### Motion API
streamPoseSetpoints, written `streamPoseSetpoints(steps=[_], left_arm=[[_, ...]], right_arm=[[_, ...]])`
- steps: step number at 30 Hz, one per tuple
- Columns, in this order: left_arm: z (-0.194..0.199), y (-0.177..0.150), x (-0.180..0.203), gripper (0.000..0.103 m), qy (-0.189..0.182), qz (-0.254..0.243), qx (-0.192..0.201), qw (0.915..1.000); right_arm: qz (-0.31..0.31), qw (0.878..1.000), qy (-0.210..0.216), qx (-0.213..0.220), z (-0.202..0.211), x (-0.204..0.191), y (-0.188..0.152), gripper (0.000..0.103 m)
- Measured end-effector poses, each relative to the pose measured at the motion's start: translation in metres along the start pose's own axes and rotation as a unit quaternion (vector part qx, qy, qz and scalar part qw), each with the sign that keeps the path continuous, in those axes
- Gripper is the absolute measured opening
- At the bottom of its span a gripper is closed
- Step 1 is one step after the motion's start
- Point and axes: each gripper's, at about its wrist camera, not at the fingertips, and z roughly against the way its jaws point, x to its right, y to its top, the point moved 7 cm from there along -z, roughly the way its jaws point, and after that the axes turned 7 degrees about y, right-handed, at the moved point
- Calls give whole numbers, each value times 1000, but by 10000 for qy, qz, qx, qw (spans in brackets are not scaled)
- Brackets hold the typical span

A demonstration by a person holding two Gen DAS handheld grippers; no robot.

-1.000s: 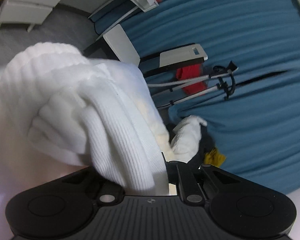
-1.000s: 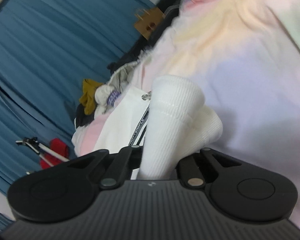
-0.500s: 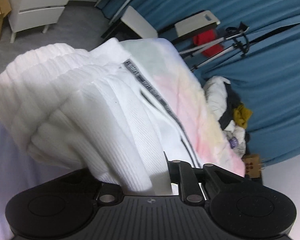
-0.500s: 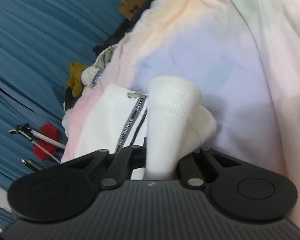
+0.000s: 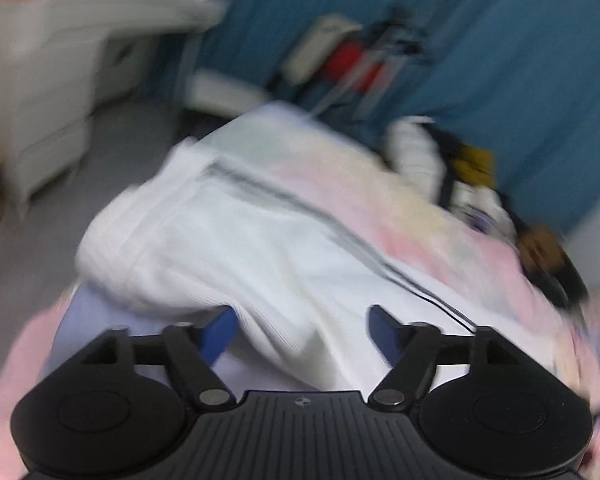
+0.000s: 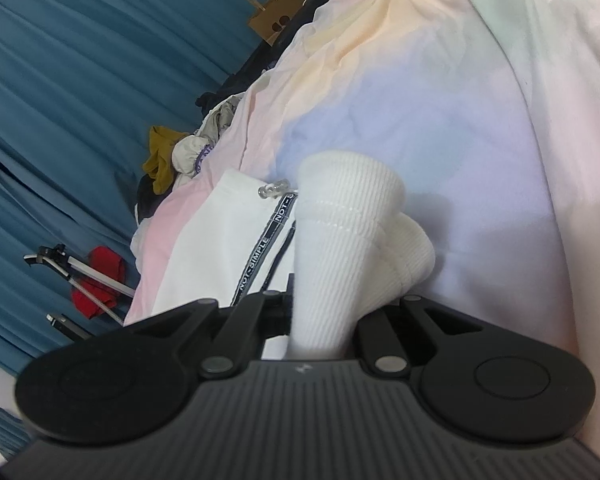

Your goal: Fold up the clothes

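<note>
Left gripper (image 5: 302,330) opening, blue pads (image 5: 219,334) clear of white sweatshirt (image 5: 268,236). Right gripper (image 6: 320,320) clamped on ribbed cuff (image 6: 340,240) over pastel bedsheet (image 6: 460,120).

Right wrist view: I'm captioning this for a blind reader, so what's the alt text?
The right claw is shut on a white ribbed cuff of a white garment with a lettered black stripe, lying on a pastel bedsheet. Blue curtains hang behind.
</note>
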Motion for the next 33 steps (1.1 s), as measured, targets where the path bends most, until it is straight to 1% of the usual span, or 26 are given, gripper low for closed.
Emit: streamPoseSetpoints(steps=[2,3,5,7,9,11,13,15,17,19,21,24,27,28,31,33], left_arm=[[14,0,30,81,-246,-699,359,9966],[17,0,44,81,-290,-966,418,9940],[17,-1,72,81,-459,-1401,438,9881],[5,-3,102,82,-630,-1786,368,9812],[-9,-5,133,82,-732,-2196,307,9724],[-31,-8,167,82,-821,-2602,251,9617],[-58,-11,202,82,-919,-2987,183,9497],[-86,-15,234,82,-848,-3383,156,9371],[-113,-23,269,82,-1001,-3817,17,9188],[-140,-31,303,82,-1209,-4244,-123,8973],[-168,-39,325,82,-1237,-4504,-184,8840],[-208,-52,357,82,-1343,-4753,-383,8687],[-241,-68,378,81,-1436,-4927,-504,8568],[-253,-73,387,81,-1404,-4955,-532,8555],[-289,-85,402,80,-1373,-4940,-763,8552],[-307,-88,408,81,-1406,-4878,-832,8575]], right_arm=[[222,9997,-18,69,0,-7,1,10],[266,9996,-23,87,0,-9,2,10],[317,9994,-29,115,1,-10,3,10],[251,9996,-14,110,0,-8,4,10],[190,9998,13,109,-1,-7,4,10],[153,9998,40,124,-1,-6,5,10],[114,9998,76,156,-1,-7,6,10],[103,9998,91,173,-1,-8,7,10],[116,9997,92,168,-2,-9,7,10],[202,9996,79,153,-3,-11,8,10],[410,9990,41,151,-3,-14,8,10],[711,9973,-15,178,-4,-19,7,10],[736,9971,15,214,-7,-18,7,10],[722,9971,44,231,-8,-17,8,10],[671,9971,176,308,-10,-18,10,10],[656,9967,298,376,-10,-21,12,10]])
